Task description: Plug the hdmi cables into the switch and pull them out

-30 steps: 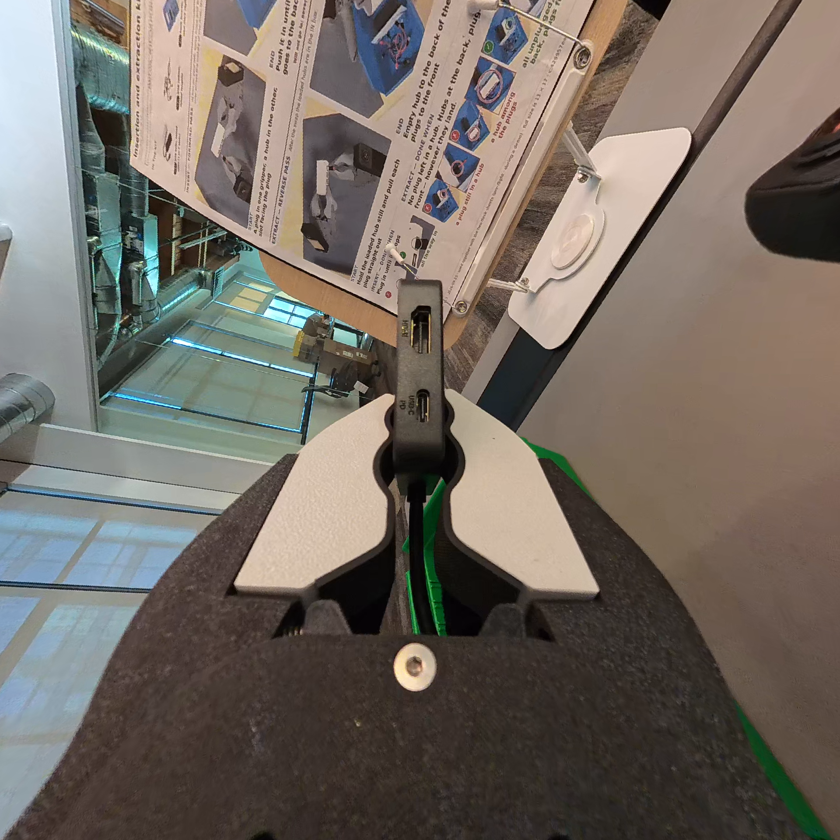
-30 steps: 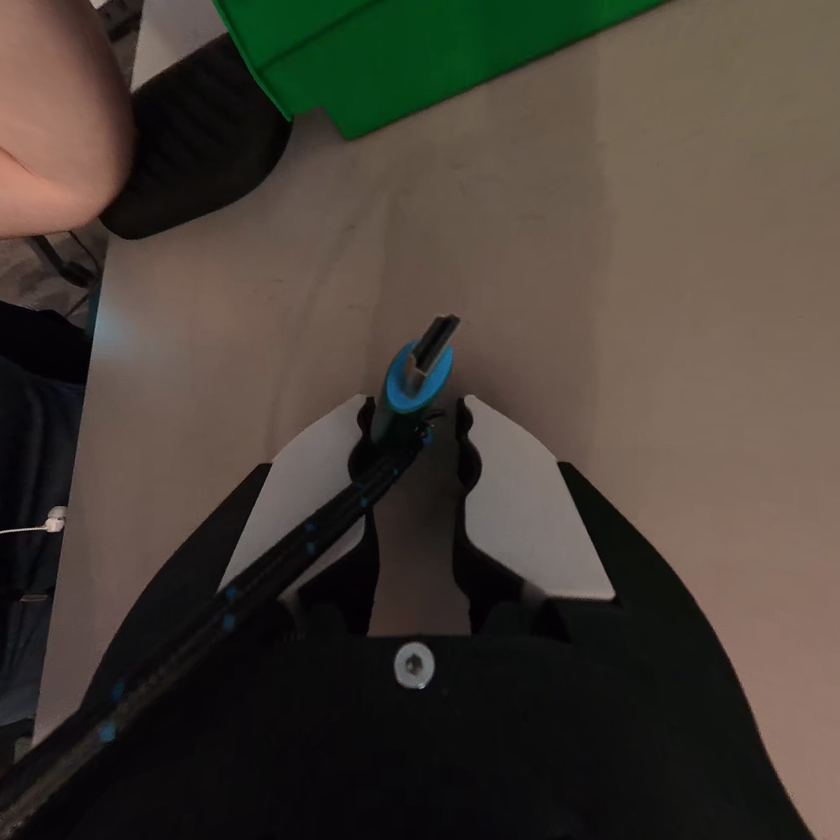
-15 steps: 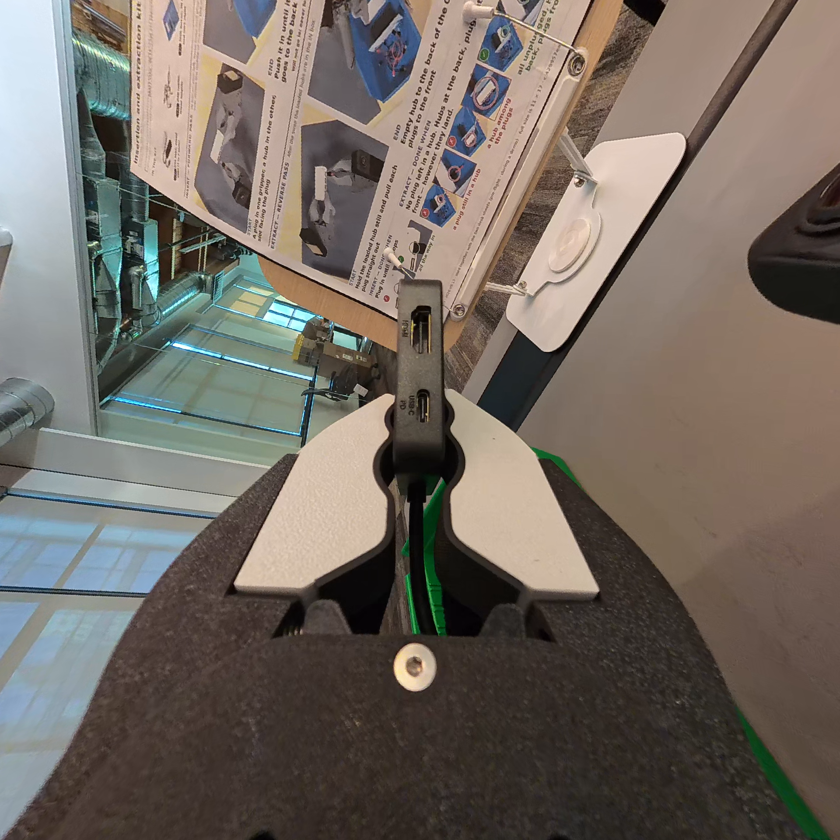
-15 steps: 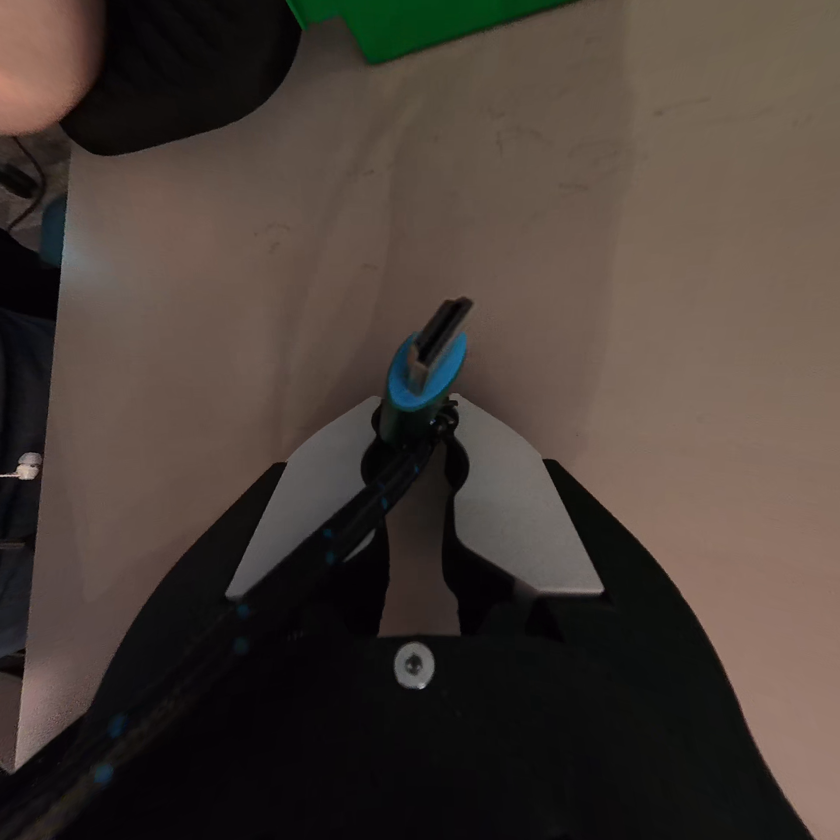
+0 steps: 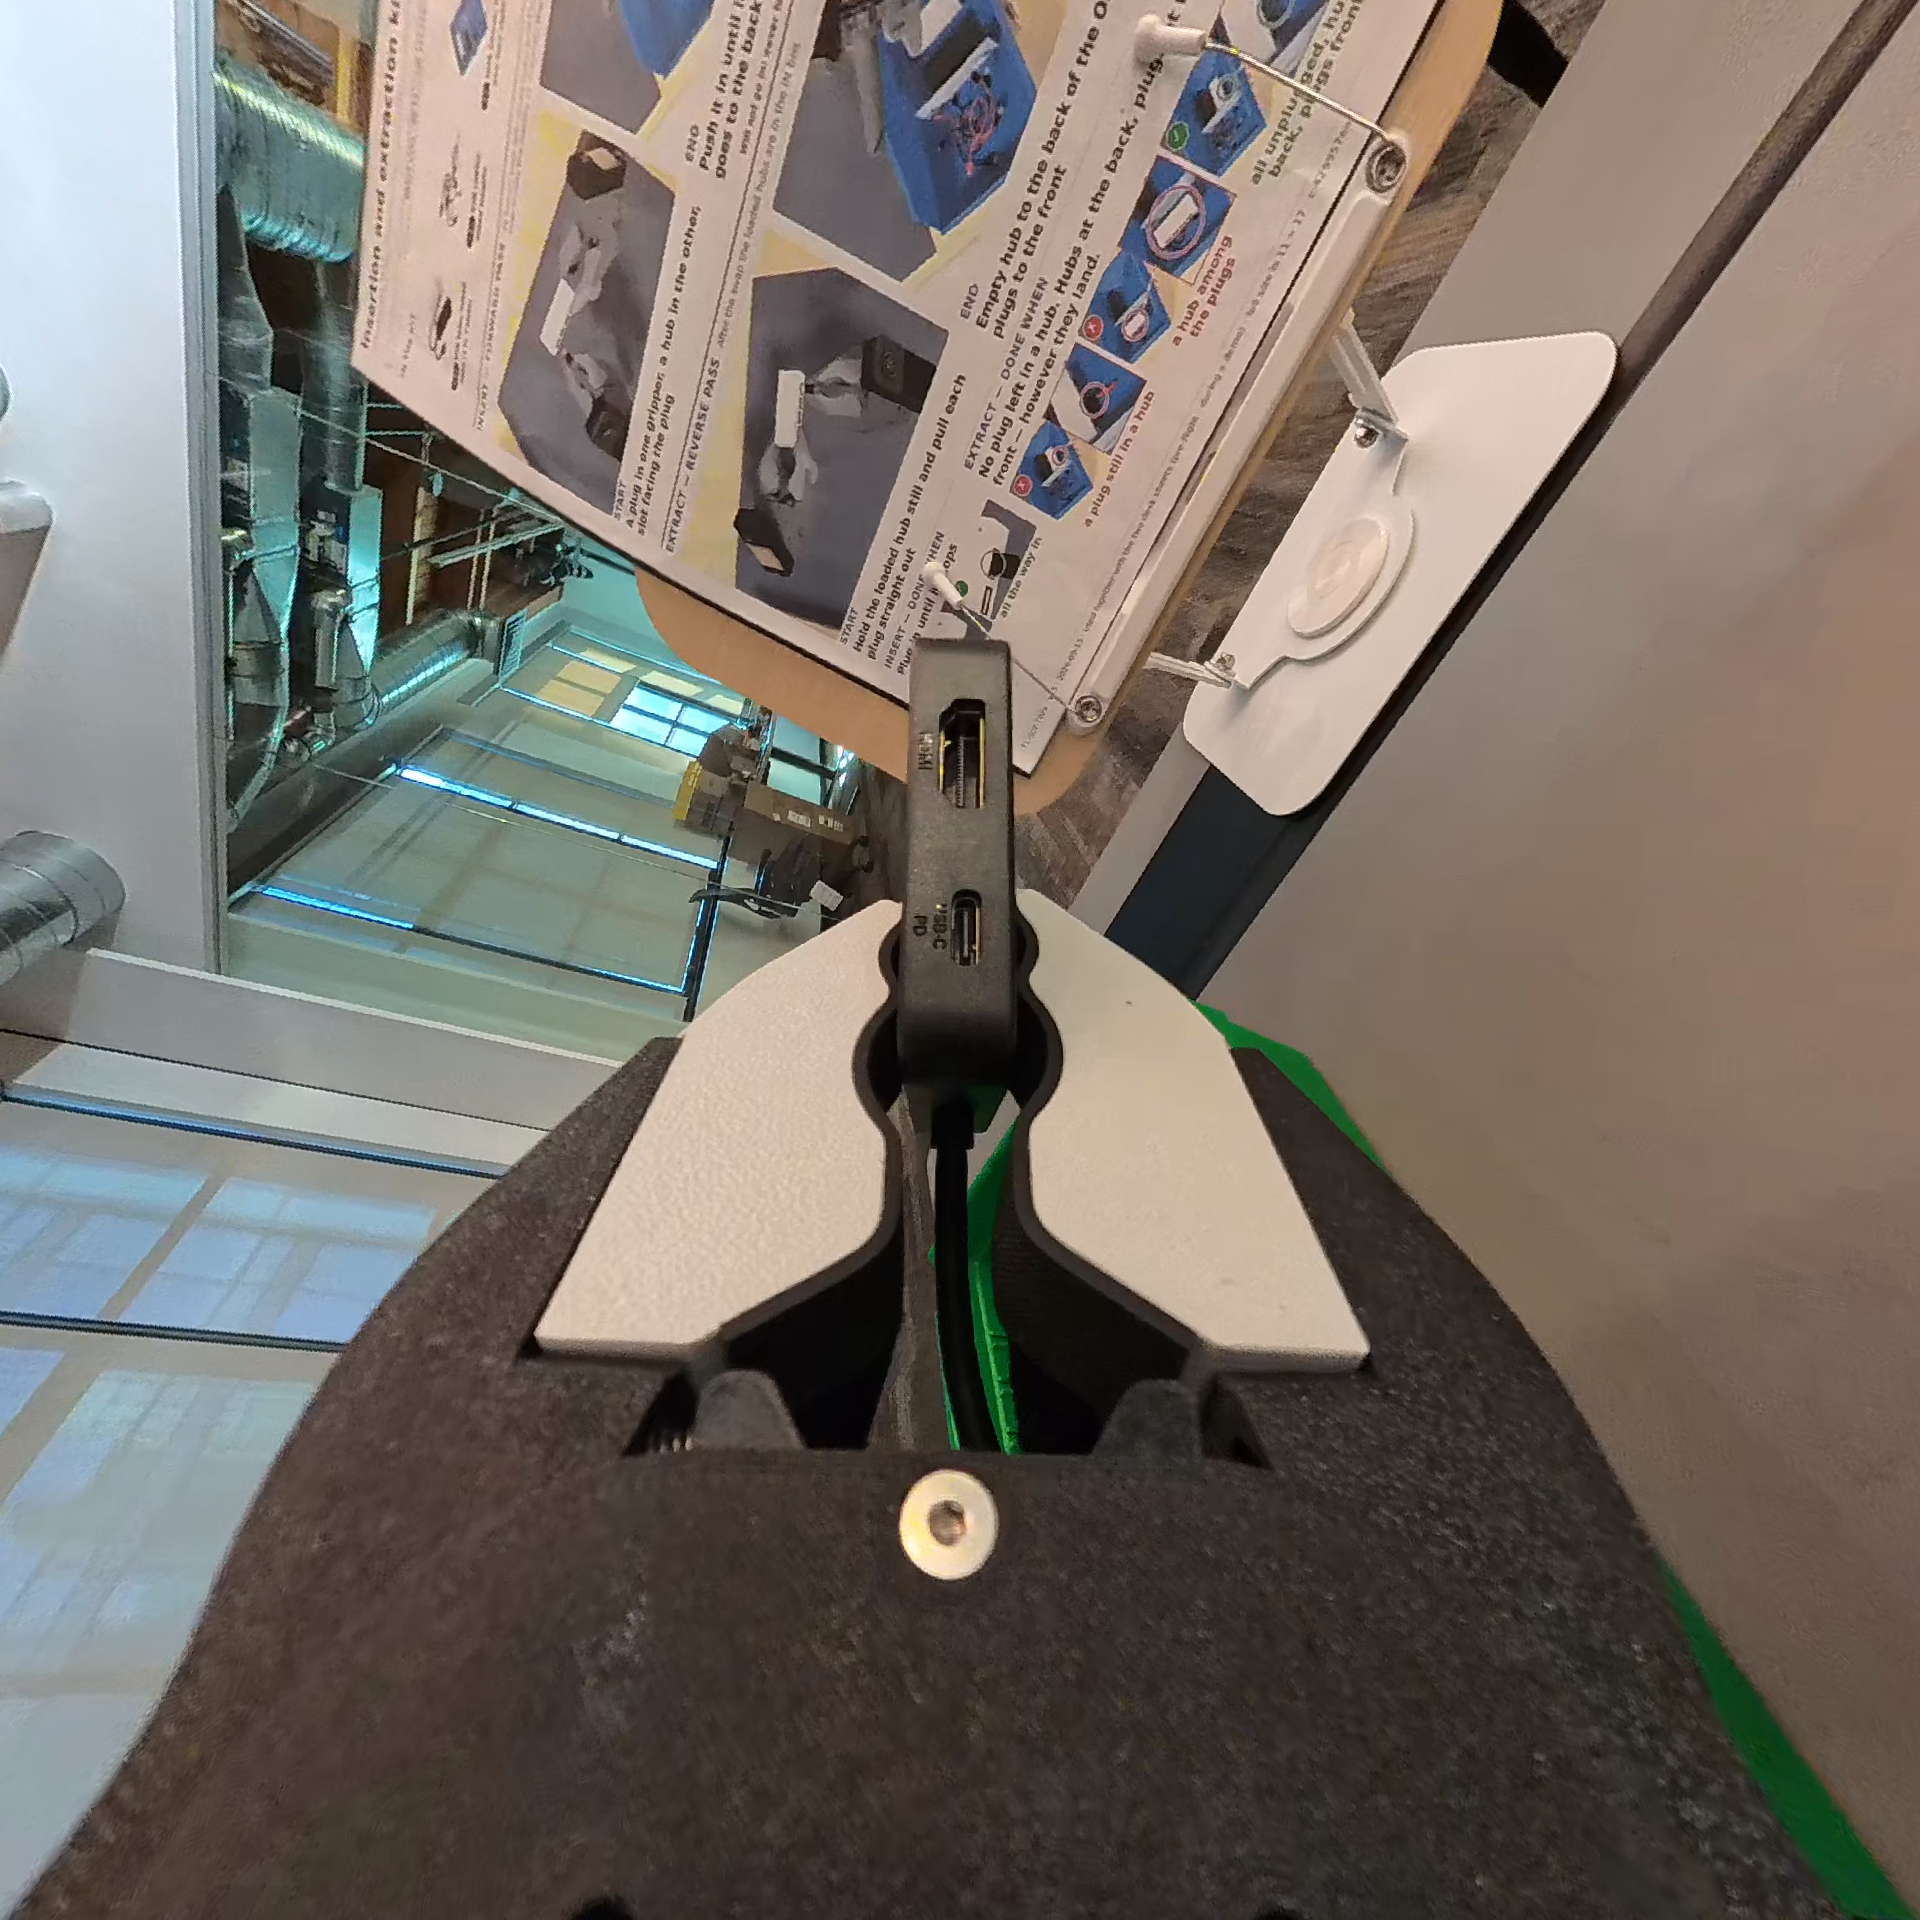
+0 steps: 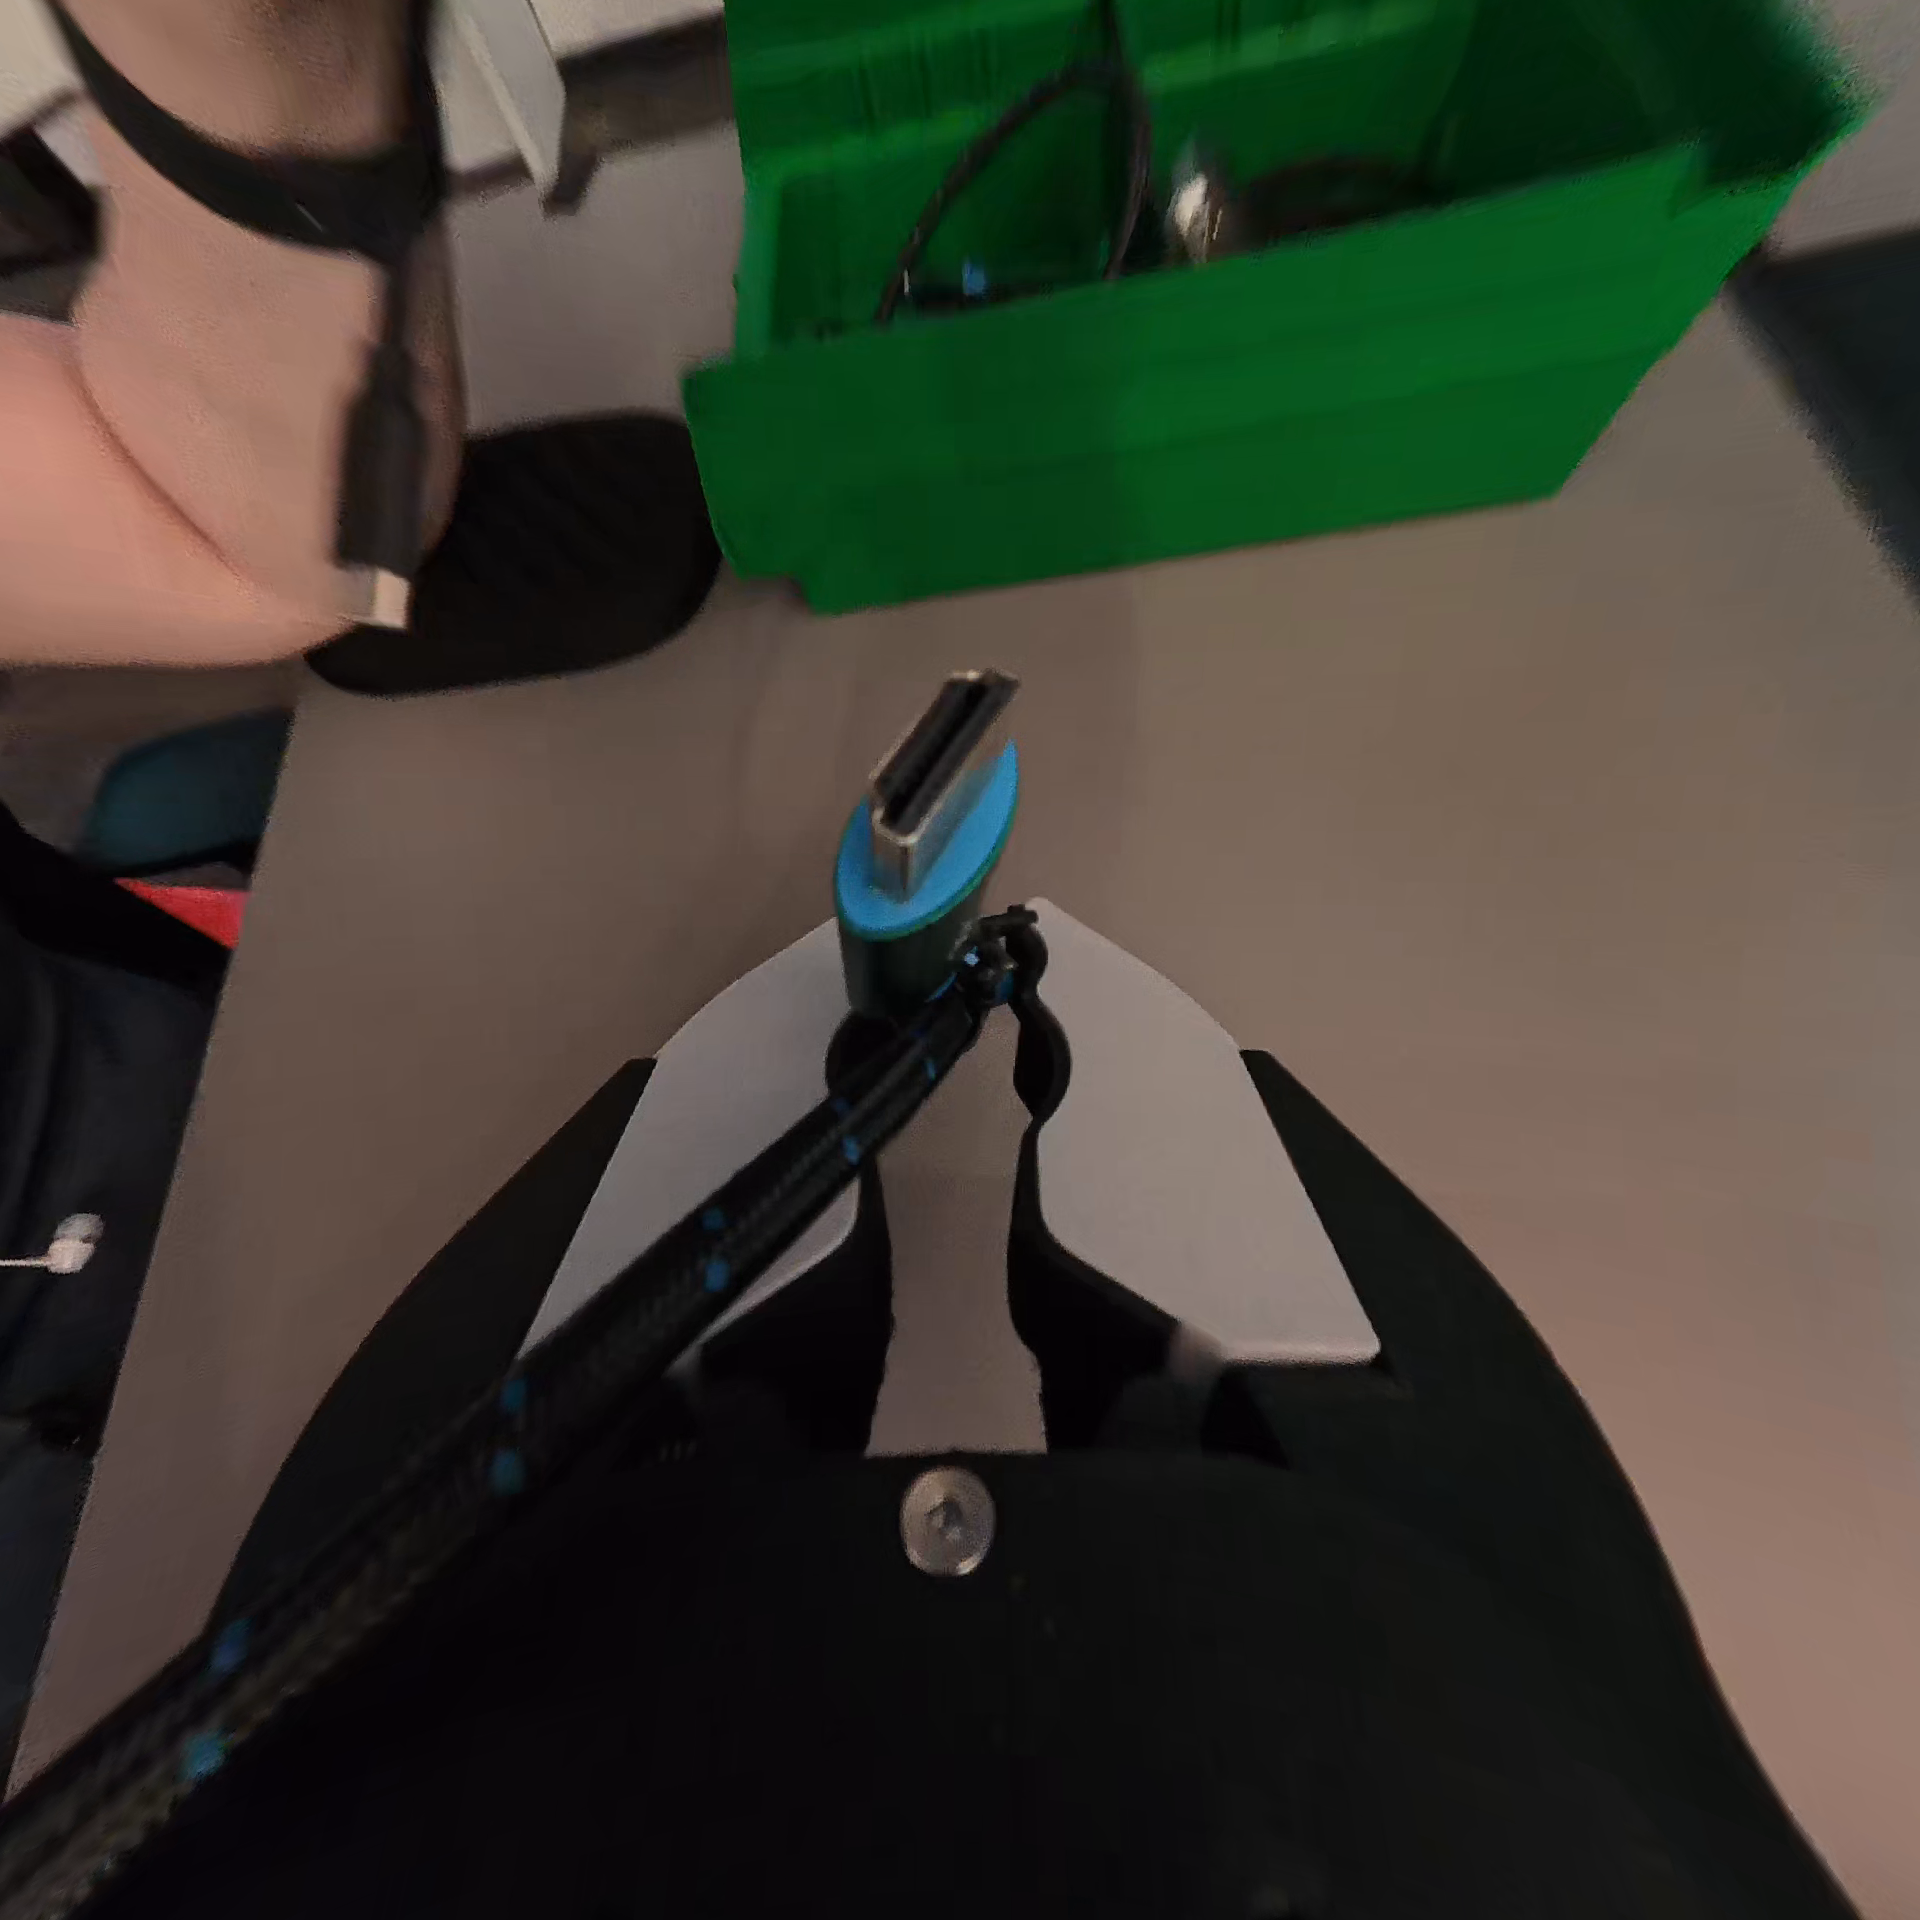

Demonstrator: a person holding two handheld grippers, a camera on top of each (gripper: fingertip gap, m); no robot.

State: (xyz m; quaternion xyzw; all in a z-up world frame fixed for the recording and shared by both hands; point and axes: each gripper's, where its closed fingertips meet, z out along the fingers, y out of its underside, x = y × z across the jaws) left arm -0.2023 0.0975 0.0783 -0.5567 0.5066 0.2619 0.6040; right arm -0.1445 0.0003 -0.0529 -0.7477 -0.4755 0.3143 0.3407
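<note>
Room first, left wrist view: large windows (image 5: pixel 156 1299) fill the lower left of the frame, silver ventilation ducts (image 5: pixel 301 343) run up the left side, a white wall (image 5: pixel 94 416) sits at the far left edge. Grey surface (image 5: pixel 1662 935) fills the right half of the frame. A wooden board carrying a printed instruction sheet (image 5: pixel 831 312) takes the upper centre, fixed to a white stand plate (image 5: pixel 1382 561) at upper right. A green bin edge (image 5: pixel 1299 1091) shows just behind the tool.

Right wrist view: the same grey surface (image 6: pixel 1455 831) covers the centre and right. Green bin (image 6: pixel 1195 416) stands on it at upper centre, dark cables inside, blurred. A person's hand (image 6: pixel 187 436) is at upper left, with a small black connector (image 6: pixel 379 520) hanging in front of it.

Left tool (image 5: pixel 956 977) is clamped on a black hub (image 5: pixel 958 831), held upright at frame centre, its port face toward the camera, both ports empty, its black lead running down between the fingers.

Right tool (image 6: pixel 935 977) is clamped on the HDMI plug (image 6: pixel 925 831), blue collar, metal tip pointing up-right above the surface, not touching it. Its braided black-blue cable (image 6: pixel 623 1330) trails to the lower left.
</note>
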